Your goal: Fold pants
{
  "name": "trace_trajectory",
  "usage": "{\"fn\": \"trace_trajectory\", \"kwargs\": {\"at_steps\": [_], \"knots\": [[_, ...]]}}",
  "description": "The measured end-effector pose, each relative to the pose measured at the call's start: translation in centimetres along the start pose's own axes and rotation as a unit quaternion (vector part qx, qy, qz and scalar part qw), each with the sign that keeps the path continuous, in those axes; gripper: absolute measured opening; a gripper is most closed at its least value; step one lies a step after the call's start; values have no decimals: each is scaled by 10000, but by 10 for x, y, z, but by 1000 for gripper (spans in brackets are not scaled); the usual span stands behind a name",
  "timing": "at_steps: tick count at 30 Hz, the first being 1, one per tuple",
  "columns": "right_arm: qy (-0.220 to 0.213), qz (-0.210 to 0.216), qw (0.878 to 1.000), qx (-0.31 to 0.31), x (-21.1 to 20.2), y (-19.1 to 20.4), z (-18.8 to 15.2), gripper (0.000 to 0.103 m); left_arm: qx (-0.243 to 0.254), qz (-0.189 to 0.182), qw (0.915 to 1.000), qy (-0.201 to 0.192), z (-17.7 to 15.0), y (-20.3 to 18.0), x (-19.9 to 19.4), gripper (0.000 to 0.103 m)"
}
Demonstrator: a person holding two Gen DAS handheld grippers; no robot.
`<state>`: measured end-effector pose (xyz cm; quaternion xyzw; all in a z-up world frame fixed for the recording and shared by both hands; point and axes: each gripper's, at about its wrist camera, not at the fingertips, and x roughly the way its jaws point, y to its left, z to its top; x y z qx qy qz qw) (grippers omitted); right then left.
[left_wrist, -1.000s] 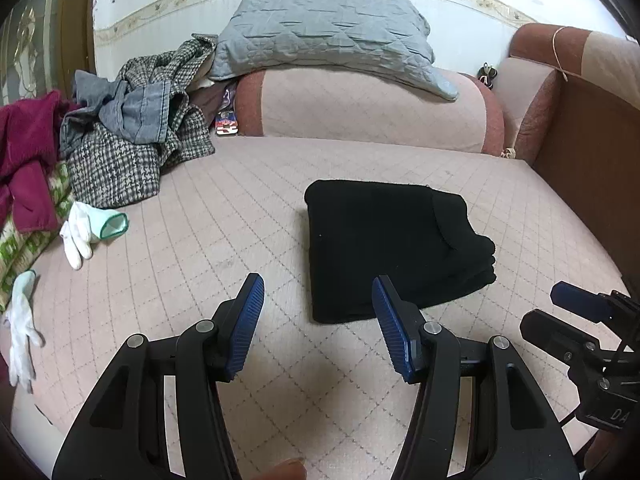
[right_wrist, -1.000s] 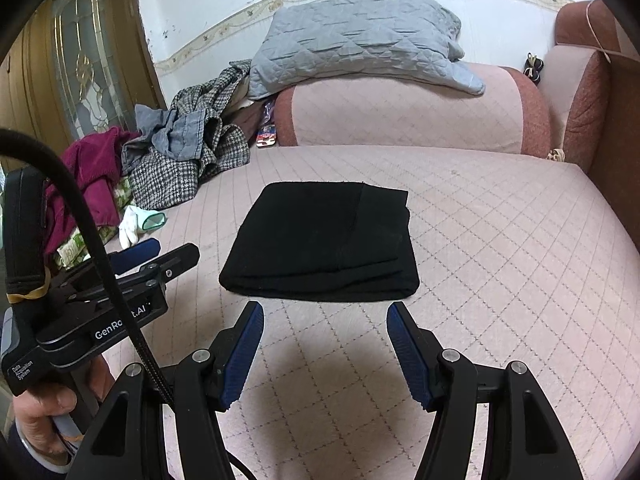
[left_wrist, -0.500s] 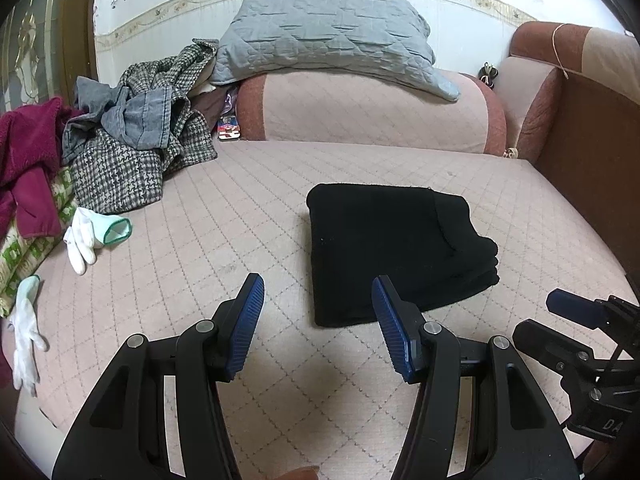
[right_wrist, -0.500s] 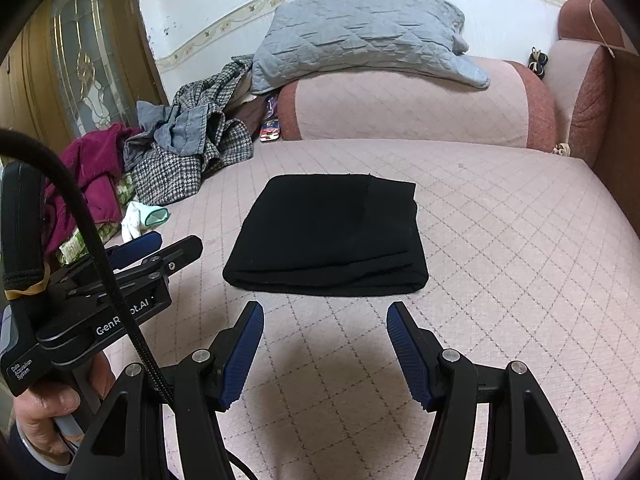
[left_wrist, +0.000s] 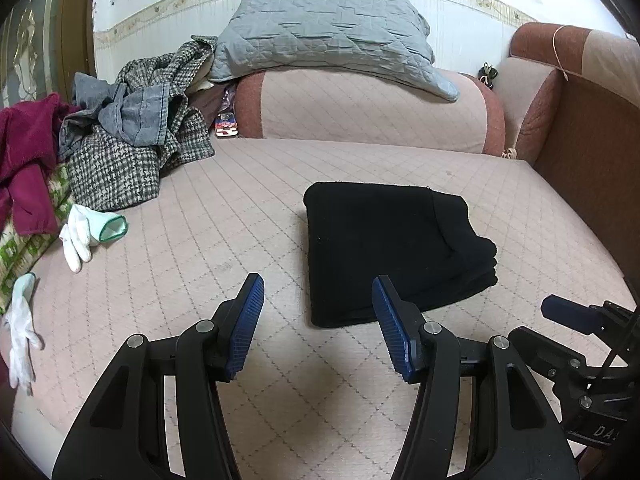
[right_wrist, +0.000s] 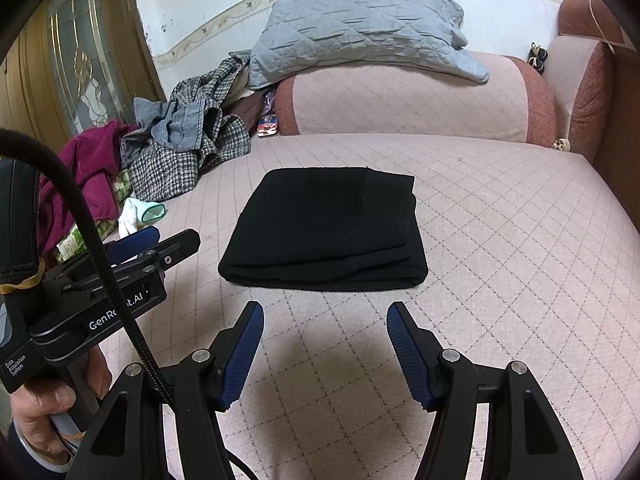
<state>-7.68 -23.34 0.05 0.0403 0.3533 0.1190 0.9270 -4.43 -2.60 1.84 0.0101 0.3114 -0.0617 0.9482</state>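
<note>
- The black pants (right_wrist: 326,228) lie folded into a thick, soft rectangular stack on the pink quilted bed cover (right_wrist: 500,240), which is stitched in a diamond grid. The stacked fold edges show on the near side in the right wrist view and at the right corner in the left wrist view.
- Behind the pants, a grey quilted pillow (left_wrist: 324,30) rests on a rounded pink bolster with rust-red ends (left_wrist: 360,108).
- Left of the pants sits a heap of clothes: a houndstooth coat (left_wrist: 120,168), a denim piece (left_wrist: 136,116) and a maroon garment (left_wrist: 24,152). White gloves (left_wrist: 80,228) lie nearer on the cover.
- The left gripper (left_wrist: 318,320) stands open and empty, its ribbed blue pads apart; the pants lie just ahead and a little to its right, not touching.
- The right gripper (right_wrist: 326,348) is likewise open and empty, the pants directly ahead of it, clear of the pads.
- Compared with a second ago, the pants keep the same folded shape, and both grippers have the same gap.
</note>
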Motion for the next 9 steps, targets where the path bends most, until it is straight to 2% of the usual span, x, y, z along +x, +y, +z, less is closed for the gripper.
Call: {"fn": "trace_trajectory", "kwargs": {"at_steps": [9], "knots": [[11, 20, 10000, -17, 0, -1, -1, 62, 38, -47, 10000, -77, 0, 0, -3, 56]]}}
